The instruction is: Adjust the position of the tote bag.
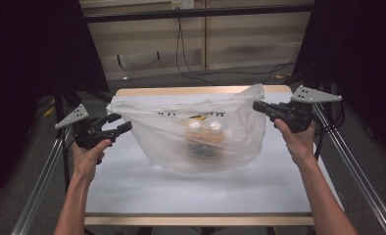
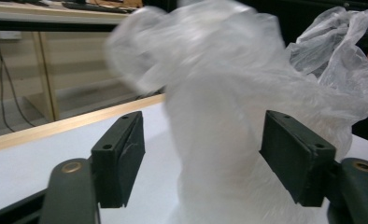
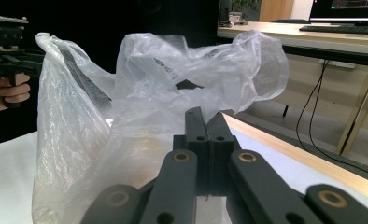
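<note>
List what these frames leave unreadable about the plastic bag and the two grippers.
- Contents of the plastic bag: high view, blurred brown and white shapes behind cloudy film.
- Print on the bag: high view, too small.
- Left gripper: bag ahead of its open jaws is motion-blurred.
- Right gripper: the pinched bag edge is hidden between closed jaws.

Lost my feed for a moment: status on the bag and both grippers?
Left gripper open, plastic bag between jaws, not pinched. Right gripper shut on the bag's edge. Bag sags on table, something inside. Nothing in the way.

Left gripper (image 1: 122, 123) jaws apart – right gripper (image 1: 256, 105) clamped, raised
</note>
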Demonstrator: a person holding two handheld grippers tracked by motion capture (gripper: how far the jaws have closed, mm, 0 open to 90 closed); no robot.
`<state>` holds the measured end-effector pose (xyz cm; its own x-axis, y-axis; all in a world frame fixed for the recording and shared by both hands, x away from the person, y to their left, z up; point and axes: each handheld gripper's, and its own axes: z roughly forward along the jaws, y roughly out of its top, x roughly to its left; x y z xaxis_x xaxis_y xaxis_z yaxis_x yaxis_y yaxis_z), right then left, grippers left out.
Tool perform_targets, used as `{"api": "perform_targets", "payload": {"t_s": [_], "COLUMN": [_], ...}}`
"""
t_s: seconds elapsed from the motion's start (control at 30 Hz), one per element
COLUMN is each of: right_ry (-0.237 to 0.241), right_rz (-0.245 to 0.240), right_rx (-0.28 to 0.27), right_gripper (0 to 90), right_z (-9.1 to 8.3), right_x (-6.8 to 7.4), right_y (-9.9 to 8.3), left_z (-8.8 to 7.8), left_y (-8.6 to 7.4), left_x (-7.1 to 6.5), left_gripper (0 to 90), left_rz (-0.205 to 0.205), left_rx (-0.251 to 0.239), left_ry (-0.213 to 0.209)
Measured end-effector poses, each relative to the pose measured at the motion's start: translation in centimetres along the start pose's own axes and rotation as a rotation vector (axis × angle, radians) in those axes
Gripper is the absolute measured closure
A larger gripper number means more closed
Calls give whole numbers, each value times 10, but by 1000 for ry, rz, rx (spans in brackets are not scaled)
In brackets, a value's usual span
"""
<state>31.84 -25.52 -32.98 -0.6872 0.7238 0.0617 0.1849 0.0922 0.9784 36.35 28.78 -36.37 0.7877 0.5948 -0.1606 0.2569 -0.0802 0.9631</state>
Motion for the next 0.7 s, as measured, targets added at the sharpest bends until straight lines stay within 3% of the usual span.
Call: {"api": "perform_targets", "payload": {"t_s": [0.1,0.13,0.17,0.2,0.23,0.3,0.37,0.63,0.7], "right_ry": [3,2,4,2,4,3,1,-4,-5], "right_rz": [-4,-5,-5,1,1,0,-1,-1,-6], "right_rx": [-2,2,0,-4,-3,-2,-10,-53,-58], "right_gripper": [900,900,900,900,900,900,900,900,900], "right_z": [-1,-1,-1,-1,0,0,-2,-14,-14], "right_x": [0,0,0,1,1,1,1,1,1], "right_y": [0,0,0,-1,-1,-1,1,11,12], "left_z": [9,9,9,8,7,4,1,-4,-4], "left_y": [5,6,8,9,11,12,17,32,35], "left_x": [-6,-9,-11,-12,-11,-11,-14,-19,-20], "left_gripper": [296,309,400,508,572,772,860,899,899], "left_rz": [13,29,70,86,64,60,97,120,128], "left_rx": [13,19,15,-1,-19,-31,-37,-83,-74], "left_ry": [-31,-13,-14,-15,-23,-22,-16,-36,-26]}}
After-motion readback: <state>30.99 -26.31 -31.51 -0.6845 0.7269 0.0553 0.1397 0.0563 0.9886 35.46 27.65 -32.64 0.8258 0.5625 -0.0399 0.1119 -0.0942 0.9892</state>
